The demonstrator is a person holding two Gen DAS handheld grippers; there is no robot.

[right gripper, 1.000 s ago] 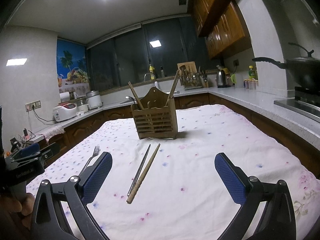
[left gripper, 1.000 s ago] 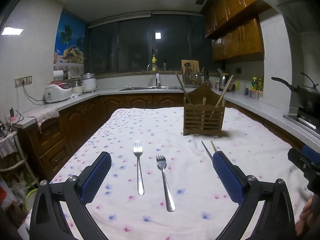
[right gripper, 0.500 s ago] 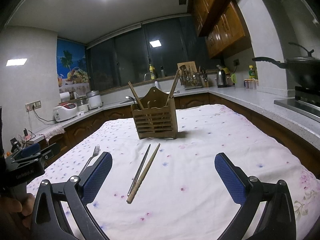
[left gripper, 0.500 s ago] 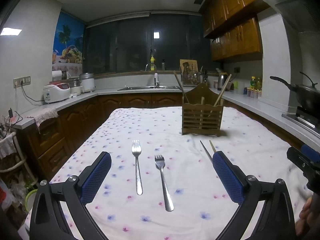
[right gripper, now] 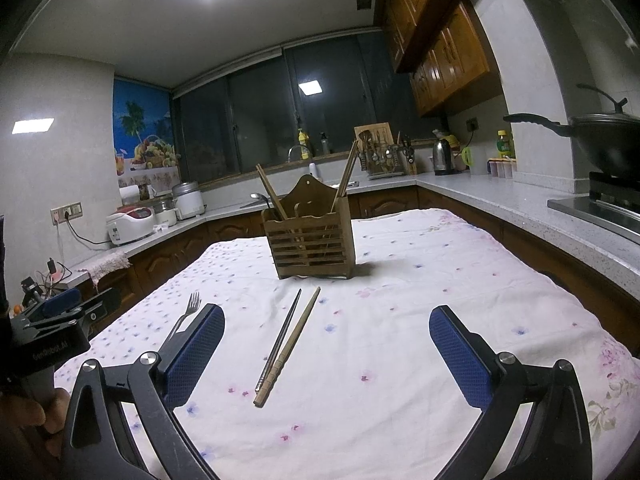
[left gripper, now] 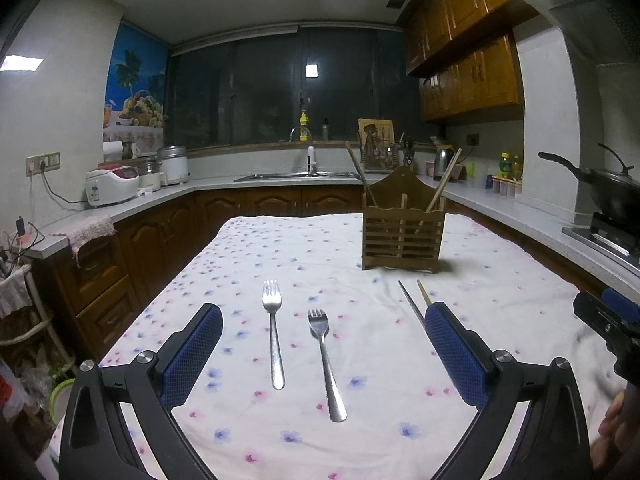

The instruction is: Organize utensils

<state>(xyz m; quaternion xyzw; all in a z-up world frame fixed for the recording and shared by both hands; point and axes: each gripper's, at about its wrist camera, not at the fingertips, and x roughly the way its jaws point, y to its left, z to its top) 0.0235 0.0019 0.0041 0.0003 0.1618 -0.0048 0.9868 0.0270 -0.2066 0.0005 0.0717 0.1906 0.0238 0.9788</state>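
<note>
Two steel forks lie side by side on the floral tablecloth, the left fork and the right fork, between the open fingers of my left gripper. A wooden chopstick and a dark metal chopstick lie together before my open right gripper. The wooden utensil holder stands further back with two chopsticks upright in it; it also shows in the right wrist view. One fork shows left of the right gripper.
The table is ringed by kitchen counters. A wok sits on the stove at right. A rice cooker and pots stand on the left counter. The left gripper body shows at the right view's left edge.
The left gripper has drifted slightly, so the forks and holder sit a little higher and further left in its view. The right view is nearly unchanged.
</note>
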